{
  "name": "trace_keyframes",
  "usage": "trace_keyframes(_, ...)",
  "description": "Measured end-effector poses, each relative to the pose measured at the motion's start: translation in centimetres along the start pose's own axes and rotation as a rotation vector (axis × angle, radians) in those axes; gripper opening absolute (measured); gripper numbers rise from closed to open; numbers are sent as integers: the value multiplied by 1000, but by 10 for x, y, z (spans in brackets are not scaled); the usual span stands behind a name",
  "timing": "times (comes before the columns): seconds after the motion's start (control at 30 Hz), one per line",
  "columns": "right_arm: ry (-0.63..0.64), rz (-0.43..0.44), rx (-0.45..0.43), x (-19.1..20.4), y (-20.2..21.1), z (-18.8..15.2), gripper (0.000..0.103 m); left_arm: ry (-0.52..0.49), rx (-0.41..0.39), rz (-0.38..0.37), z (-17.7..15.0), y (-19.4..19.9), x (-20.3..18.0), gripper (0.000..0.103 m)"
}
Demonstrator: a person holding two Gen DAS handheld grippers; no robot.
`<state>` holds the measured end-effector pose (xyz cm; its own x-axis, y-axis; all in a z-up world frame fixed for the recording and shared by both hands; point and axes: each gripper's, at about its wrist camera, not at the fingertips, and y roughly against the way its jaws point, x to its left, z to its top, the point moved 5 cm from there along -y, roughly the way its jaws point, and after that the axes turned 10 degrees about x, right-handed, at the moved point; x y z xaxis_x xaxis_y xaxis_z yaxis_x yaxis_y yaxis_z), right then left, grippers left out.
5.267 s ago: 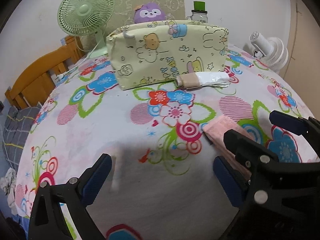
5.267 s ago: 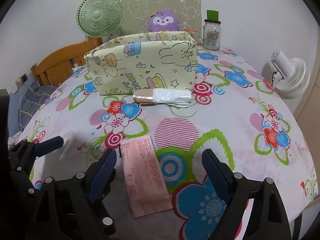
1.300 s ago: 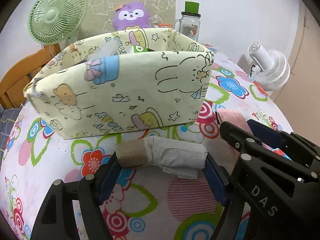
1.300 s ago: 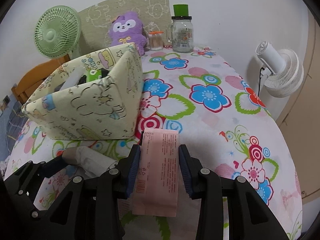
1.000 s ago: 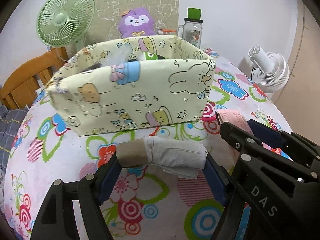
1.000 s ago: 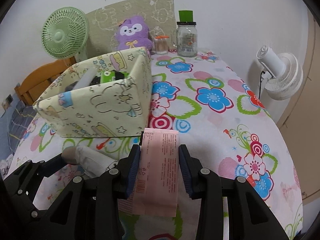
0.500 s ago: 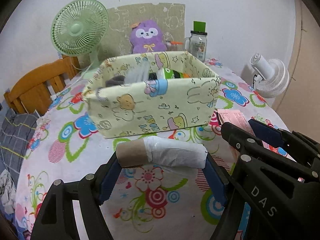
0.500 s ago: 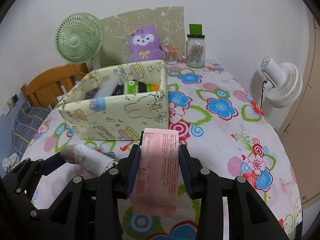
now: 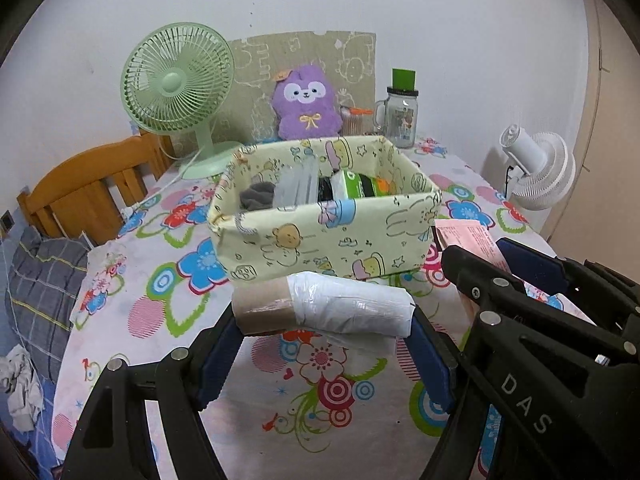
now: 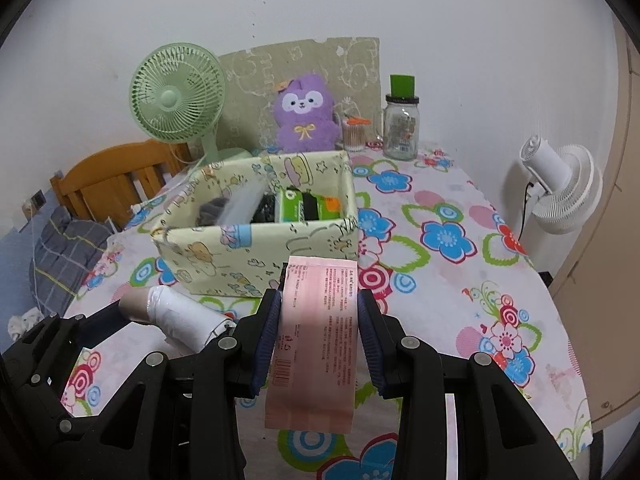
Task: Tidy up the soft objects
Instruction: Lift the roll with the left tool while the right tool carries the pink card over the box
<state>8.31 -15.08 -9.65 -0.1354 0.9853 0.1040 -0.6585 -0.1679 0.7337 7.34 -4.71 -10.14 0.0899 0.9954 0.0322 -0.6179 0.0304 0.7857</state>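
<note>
Cream cartoon-print fabric storage box stands on flowered tablecloth, part-filled. Just before box, white plastic-wrapped cardboard roll is clamped lengthwise in left gripper; beside it, pink flat printed packet is pinched by right gripper.

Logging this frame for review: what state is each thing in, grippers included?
Left gripper: shut on the roll.
White plastic-wrapped cardboard roll: held crosswise, off the table.
Right gripper: shut on the packet.
Flat pink paper packet: held lengthwise, lifted.
Yellow cartoon-print fabric box: open-topped, partly filled.
Green desk fan: blades not blurred.
Glass jar: lid on.
</note>
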Motion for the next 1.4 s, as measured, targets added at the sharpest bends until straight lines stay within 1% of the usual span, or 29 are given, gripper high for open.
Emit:
trace_keyframes(0.27,0,11,-27,5,14,12,42,-3,-31,9,11,17,4,80)
trace_keyframes(0.37,5,22,-31,8,20,17,42,0,-38,-2,15,23,5,80)
trace_keyframes(0.57,16,23,-55,12,26,32,42,1,-66,4,30,30,9,80)
trace_keyframes(1.1,17,17,-79,14,18,75,42,-8,-96,5,69,24,19,80)
trace_keyframes(1.4,3,22,-83,13,5,96,42,-2,-104,11,92,12,24,80)
